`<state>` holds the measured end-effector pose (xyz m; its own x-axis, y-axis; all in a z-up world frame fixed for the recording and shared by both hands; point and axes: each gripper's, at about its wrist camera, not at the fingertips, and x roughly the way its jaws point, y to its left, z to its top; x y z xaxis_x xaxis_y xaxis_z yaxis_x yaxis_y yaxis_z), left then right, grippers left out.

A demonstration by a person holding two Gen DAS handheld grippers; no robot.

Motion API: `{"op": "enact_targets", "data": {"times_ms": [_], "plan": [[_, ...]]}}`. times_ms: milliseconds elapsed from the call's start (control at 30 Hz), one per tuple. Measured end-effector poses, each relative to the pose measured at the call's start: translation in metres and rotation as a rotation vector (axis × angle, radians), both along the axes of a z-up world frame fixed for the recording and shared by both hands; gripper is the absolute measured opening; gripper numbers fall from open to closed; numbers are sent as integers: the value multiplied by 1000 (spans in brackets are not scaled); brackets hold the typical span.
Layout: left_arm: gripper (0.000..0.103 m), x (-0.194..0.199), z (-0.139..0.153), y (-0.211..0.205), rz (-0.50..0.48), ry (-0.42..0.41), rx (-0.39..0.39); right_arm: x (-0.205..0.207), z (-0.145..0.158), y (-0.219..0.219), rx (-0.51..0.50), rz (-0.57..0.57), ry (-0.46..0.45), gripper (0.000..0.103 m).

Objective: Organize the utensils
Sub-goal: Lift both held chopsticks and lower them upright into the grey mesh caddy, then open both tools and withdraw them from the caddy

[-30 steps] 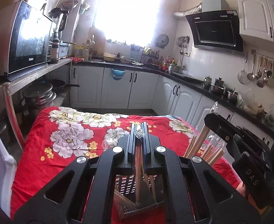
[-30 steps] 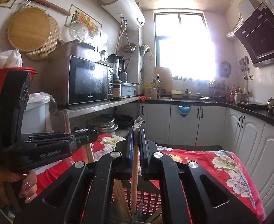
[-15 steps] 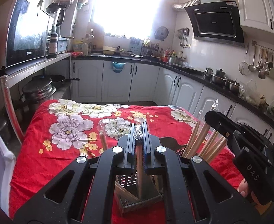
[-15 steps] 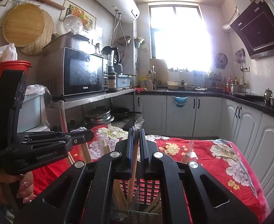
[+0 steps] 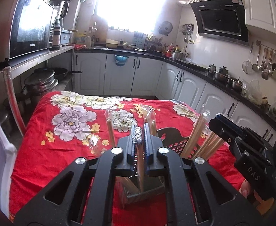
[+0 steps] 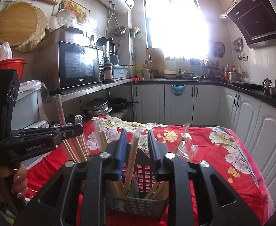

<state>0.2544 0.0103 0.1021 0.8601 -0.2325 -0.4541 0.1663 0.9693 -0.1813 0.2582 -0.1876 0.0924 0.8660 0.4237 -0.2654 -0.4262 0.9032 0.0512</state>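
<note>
While your two grippers hang over the one slotted holder (image 6: 147, 203) near you on the red floral cloth (image 5: 43, 131), each has one wrapped chopstick pair between opening jaws. Your left gripper (image 5: 138, 131) stays narrow around its pair (image 5: 139, 154); your right gripper (image 6: 137, 141) stands wider, pads off its pair (image 6: 132, 154).

Two hand-held grippers (image 5: 139, 131) (image 6: 137, 143), one slotted utensil basket (image 6: 147, 203), one flowered red tablecloth (image 5: 62, 131), one microwave (image 6: 77, 66)
</note>
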Motion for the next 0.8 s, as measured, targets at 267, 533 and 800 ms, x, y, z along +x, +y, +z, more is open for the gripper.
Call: {"op": "enact_targets", "data": {"times_ms": [267, 533, 800], "plan": [[34, -19, 5, 0, -8, 8, 1, -13, 3, -12, 15, -21, 37, 46], [50, -42, 6, 1, -23, 39, -23, -36, 0, -22, 7, -22, 73, 58], [72, -68, -2, 8, -12, 79, -53, -61, -8, -28, -4, -23, 104, 75]]}}
